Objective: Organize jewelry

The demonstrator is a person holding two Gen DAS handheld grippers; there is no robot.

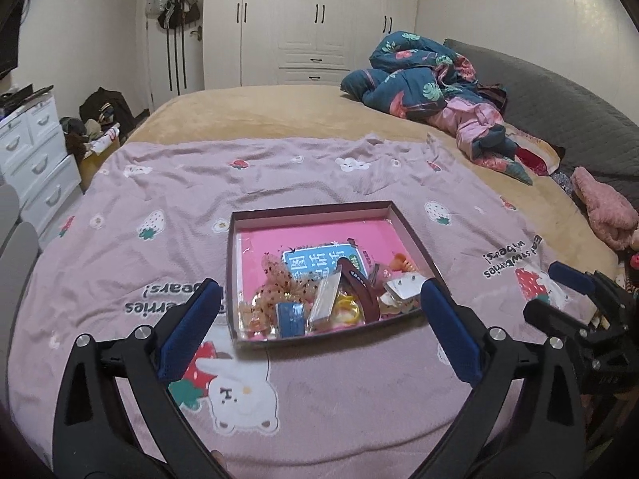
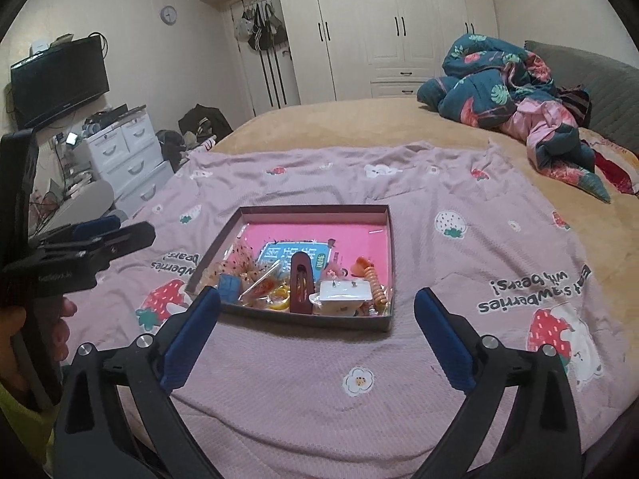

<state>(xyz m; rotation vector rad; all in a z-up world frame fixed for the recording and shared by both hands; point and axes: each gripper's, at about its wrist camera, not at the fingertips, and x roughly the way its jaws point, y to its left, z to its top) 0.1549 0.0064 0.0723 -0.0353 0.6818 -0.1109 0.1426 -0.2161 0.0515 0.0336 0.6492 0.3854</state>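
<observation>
We hold left gripper point(image 1: 321, 295) wide, empty, low at box's near edge | right gripper point(image 2: 317, 305) wide, empty, level alongside | jewelry box point(image 2: 389, 239) open on pink blanket point(image 2: 459, 263), trinkets piled near end.

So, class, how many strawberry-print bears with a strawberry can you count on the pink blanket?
2: one bear lies near the left gripper's fingers, the other bear right of the box. Folds may hide more.
</observation>
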